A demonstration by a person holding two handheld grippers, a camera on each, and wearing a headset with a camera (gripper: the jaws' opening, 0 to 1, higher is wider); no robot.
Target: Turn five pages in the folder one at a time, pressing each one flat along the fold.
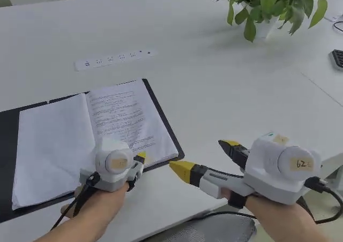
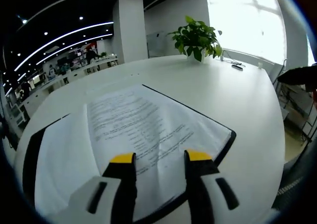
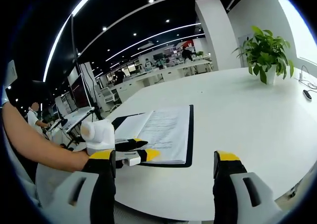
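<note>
A black folder (image 1: 161, 119) lies open on the white table, with a blank left page (image 1: 51, 145) and a printed right page (image 1: 126, 119). My left gripper (image 1: 138, 164) hovers over the folder's lower right corner, jaws open with nothing between them; its yellow fingertips (image 2: 122, 158) frame the printed page (image 2: 143, 130). My right gripper (image 1: 206, 156) stands open to the right of the folder, above the table's front edge, holding nothing. In the right gripper view the folder (image 3: 166, 130) lies ahead and the left gripper (image 3: 131, 152) sits at its near corner.
A white power strip (image 1: 113, 59) lies behind the folder. A potted green plant (image 1: 270, 6) stands at the far right, with a dark device (image 1: 337, 57) at the right edge. The table's front edge (image 1: 177, 220) runs just below my hands.
</note>
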